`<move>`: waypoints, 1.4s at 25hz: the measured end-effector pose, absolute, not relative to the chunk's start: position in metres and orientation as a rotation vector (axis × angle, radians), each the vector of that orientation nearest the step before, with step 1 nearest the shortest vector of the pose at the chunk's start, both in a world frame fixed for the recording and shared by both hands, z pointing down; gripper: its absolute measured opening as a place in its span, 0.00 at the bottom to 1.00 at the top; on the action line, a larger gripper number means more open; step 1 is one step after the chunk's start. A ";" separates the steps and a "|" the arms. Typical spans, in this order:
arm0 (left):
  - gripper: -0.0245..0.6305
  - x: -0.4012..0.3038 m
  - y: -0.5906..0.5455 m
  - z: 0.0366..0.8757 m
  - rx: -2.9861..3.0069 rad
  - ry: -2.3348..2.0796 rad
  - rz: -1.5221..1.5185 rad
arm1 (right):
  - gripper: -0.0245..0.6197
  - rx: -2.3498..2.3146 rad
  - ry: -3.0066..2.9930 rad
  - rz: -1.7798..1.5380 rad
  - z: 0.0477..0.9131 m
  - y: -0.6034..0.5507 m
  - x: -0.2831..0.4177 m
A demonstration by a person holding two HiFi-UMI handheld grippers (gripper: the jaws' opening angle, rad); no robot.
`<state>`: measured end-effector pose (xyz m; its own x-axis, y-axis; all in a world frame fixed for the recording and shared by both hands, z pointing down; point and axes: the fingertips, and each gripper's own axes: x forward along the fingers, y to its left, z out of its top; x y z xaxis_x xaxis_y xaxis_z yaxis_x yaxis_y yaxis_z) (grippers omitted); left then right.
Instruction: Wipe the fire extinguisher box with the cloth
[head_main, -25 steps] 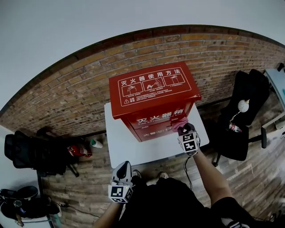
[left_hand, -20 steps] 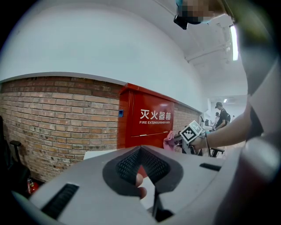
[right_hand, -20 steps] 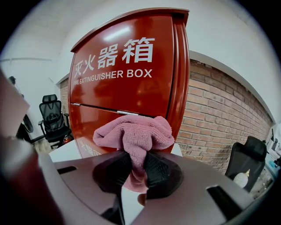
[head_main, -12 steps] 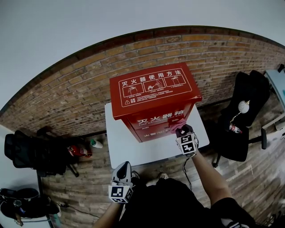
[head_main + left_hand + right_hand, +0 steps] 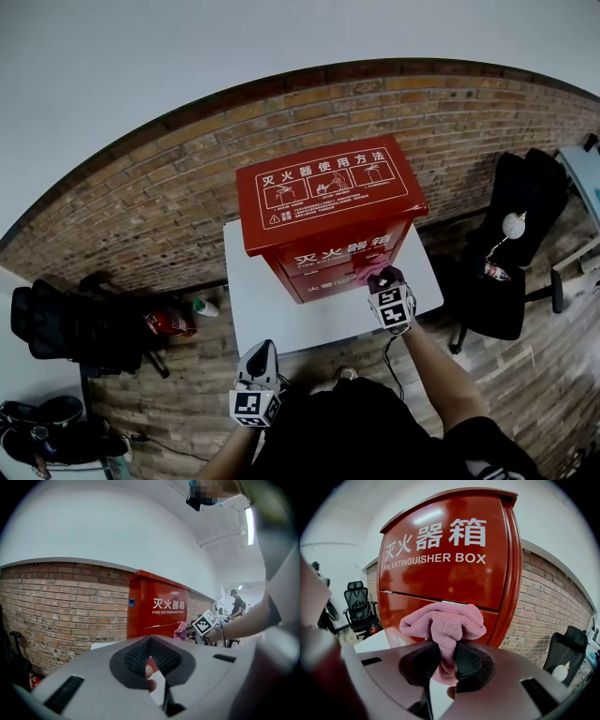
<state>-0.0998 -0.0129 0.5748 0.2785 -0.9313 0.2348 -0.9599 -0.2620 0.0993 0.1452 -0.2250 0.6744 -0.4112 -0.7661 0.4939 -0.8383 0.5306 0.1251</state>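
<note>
One white table (image 5: 281, 323) sits pushed up against a brick wall (image 5: 169, 206). There's plain white wall above the bricks and wood planks on the floor (image 5: 525, 375). A black office chair (image 5: 511, 234) is off the table's right edge, more black chairs (image 5: 66, 328) are piled off to the left, and a small red extinguisher (image 5: 167, 322) lies on the floor near them.

The fire extinguisher box (image 5: 328, 202) is bright red and stands toward the table's back edge, right by the wall. Its front reads "灭火器箱" with "FIRE EXTINGUISHER BOX" underneath in white. The sloped lid says "灭火器使用方法" over three little pictogram panels. The smaller print below those is too tiny to read.

The right gripper (image 5: 445, 660) has its jaws clamped on a pink cloth (image 5: 443, 623). The bunched end is pressed against the lower front panel of the box, close to the box's right edge.

The left gripper (image 5: 152, 656) hangs low, out past the table's front edge near the front left corner, close to the person's body. Its jaws are drawn together with nothing between them, and it's pointed toward the box from well away.
</note>
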 end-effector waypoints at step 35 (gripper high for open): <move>0.06 -0.170 -0.011 0.563 2.329 -1.716 0.176 | 0.17 1.294 -2.236 0.195 0.671 -0.209 0.089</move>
<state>-0.1697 -0.0109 0.5632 0.3017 -0.9229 0.2391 -0.9523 -0.2795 0.1228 0.0892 -0.2092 0.6712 -0.3905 -0.7588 0.5212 -0.8376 0.5278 0.1409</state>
